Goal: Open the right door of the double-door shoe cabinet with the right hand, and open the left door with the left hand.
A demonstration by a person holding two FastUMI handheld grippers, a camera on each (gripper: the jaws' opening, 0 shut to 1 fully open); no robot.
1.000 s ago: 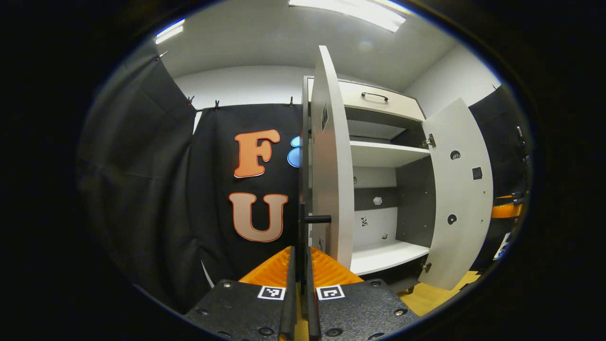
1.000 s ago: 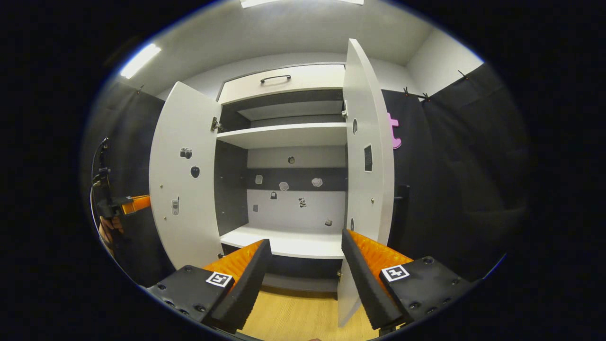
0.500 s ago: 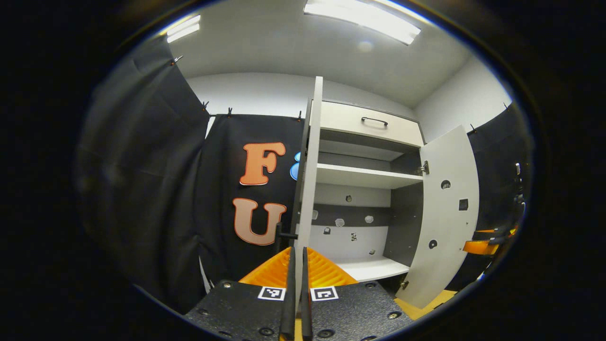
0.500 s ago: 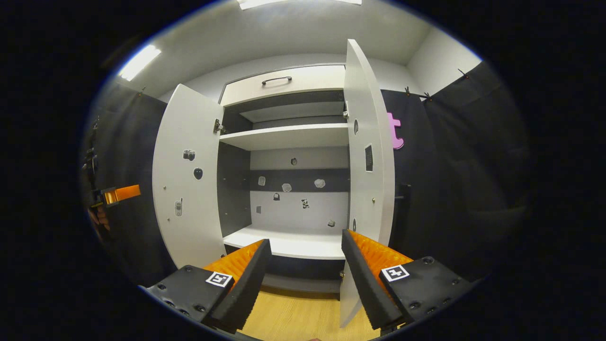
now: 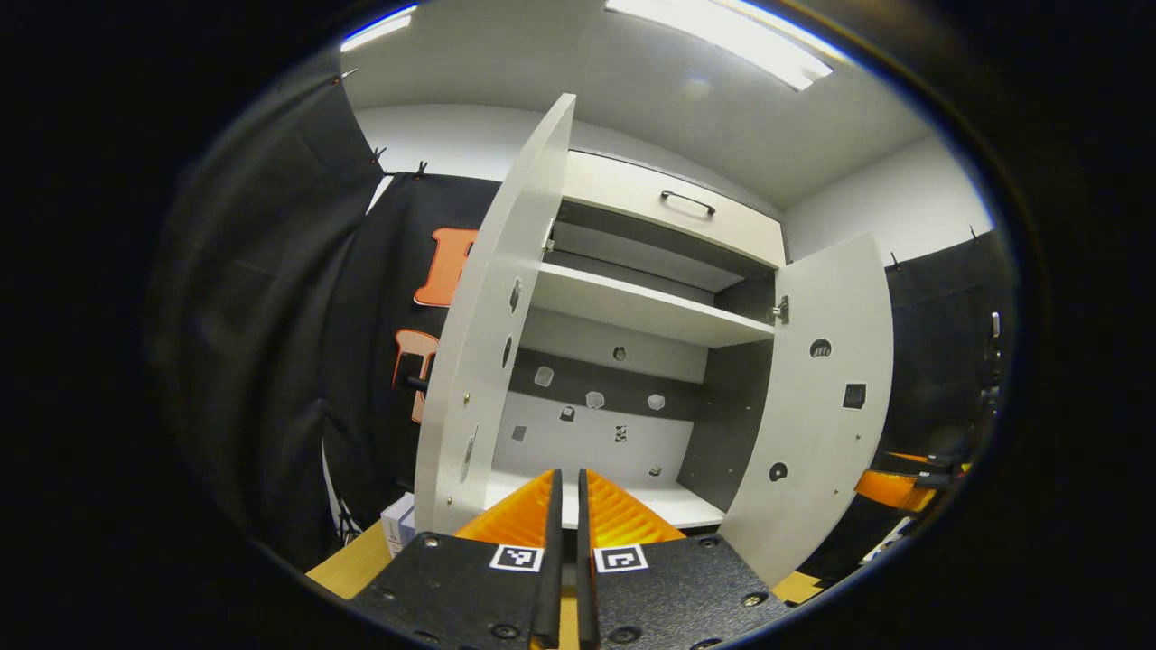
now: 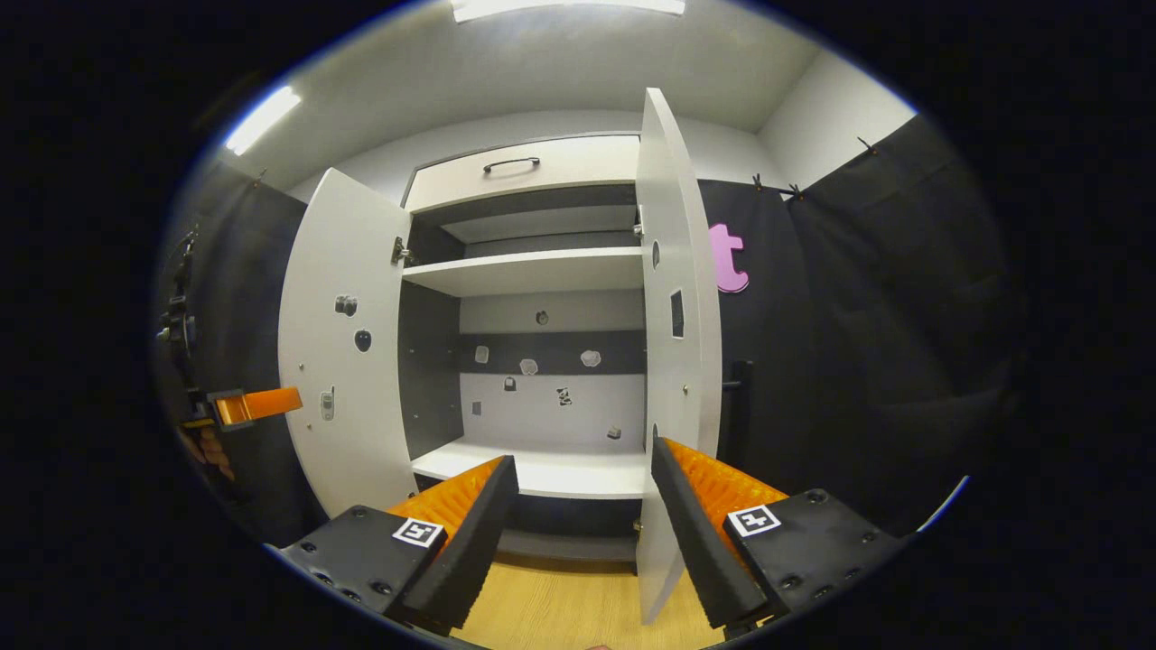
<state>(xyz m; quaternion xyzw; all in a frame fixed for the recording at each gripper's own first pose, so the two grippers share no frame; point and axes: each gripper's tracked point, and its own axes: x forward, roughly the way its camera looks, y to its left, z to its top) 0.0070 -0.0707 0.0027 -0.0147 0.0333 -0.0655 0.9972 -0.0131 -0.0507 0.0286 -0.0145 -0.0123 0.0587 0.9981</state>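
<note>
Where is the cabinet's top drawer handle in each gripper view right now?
Left gripper view: the drawer handle sits upper centre-right, above the open compartment.
Right gripper view: the drawer handle sits upper centre-left, between the tops of the two open doors.
Shared landmark: the white upper shelf just below it.

The shoe cabinet (image 6: pixel 542 271) is white with a dark grey interior, standing on a wooden floor. Both doors are swung wide open. The left door (image 6: pixel 339 352) angles outward, its inner face showing small stickers; the right door (image 6: pixel 673 307) stands almost edge-on in the right gripper view, a black bar handle (image 6: pixel 736 397) on its outer side. Inside are 2 white shelves, the upper shelf (image 5: pixel 650 307) and the bottom shelf (image 6: pixel 542 469). Above the doors sits a drawer (image 5: pixel 668 203) with a black handle.
</note>
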